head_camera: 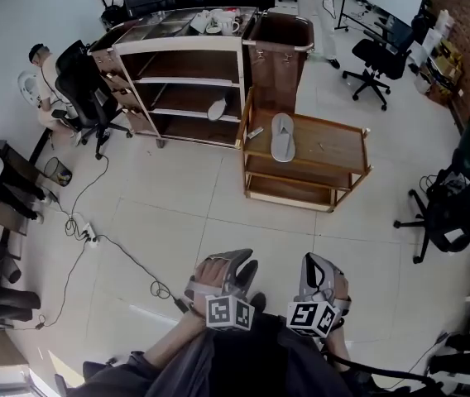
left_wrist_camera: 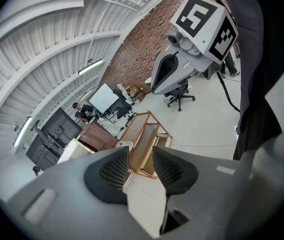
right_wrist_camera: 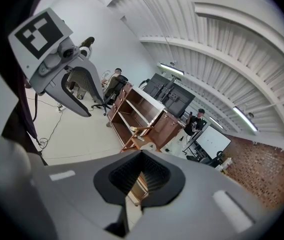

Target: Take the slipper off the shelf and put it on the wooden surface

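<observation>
**Slipper [head_camera: 282,136] flat on the desk [head_camera: 338,143] at twelve o'clock**

Pale shape [head_camera: 217,109] on the shelf [head_camera: 187,82] at eleven – half in shadow, hard to identify. Left claw [left_wrist_camera: 141,156] low at six, narrowly parted, empty; right claw [right_wrist_camera: 142,156] beside it, pinched together, empty. Left forearm [head_camera: 169,346] cut off at the bottom edge.

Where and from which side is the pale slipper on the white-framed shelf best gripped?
Likely across the thin upper edge of the pale slipper, coming in through the open front of the white-framed shelf: it stands tilted on edge, broad face outward.
</observation>
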`<control>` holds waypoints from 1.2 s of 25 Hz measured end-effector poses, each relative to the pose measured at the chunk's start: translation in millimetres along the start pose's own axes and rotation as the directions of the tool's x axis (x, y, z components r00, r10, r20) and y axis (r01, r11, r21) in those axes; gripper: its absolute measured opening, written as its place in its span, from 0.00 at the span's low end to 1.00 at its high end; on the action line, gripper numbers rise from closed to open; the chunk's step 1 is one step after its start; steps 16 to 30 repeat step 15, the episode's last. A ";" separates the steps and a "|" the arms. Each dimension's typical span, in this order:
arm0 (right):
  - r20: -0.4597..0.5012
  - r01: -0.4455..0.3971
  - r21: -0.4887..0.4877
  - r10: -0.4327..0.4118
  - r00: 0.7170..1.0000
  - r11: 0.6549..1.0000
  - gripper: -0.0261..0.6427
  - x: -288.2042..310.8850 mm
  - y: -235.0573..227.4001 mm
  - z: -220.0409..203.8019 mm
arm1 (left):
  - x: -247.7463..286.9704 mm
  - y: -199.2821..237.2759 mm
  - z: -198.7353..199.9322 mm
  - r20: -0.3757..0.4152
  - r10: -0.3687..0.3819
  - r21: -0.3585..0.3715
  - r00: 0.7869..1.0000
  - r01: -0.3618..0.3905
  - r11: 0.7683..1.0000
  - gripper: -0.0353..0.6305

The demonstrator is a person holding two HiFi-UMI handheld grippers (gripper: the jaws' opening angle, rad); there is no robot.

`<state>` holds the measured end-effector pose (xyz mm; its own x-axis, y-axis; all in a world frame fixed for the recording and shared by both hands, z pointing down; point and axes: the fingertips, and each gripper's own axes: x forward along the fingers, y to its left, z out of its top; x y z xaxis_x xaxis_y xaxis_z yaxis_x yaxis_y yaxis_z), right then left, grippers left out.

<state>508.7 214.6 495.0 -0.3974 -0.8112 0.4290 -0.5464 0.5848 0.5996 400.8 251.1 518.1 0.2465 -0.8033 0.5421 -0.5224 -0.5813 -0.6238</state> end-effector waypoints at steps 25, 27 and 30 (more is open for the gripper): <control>0.016 0.027 -0.015 -0.026 1.000 1.000 0.04 8.6 -14.4 8.4 | 11.9 16.3 8.7 0.033 0.022 0.000 0.999 -0.022 1.000 0.29; 0.016 0.027 -0.015 -0.026 1.000 1.000 0.04 8.6 -14.4 8.4 | 11.9 16.3 8.7 0.033 0.022 0.000 0.999 -0.022 1.000 0.29; 0.016 0.027 -0.015 -0.026 1.000 1.000 0.04 8.6 -14.4 8.4 | 11.9 16.3 8.7 0.033 0.022 0.000 0.999 -0.022 1.000 0.29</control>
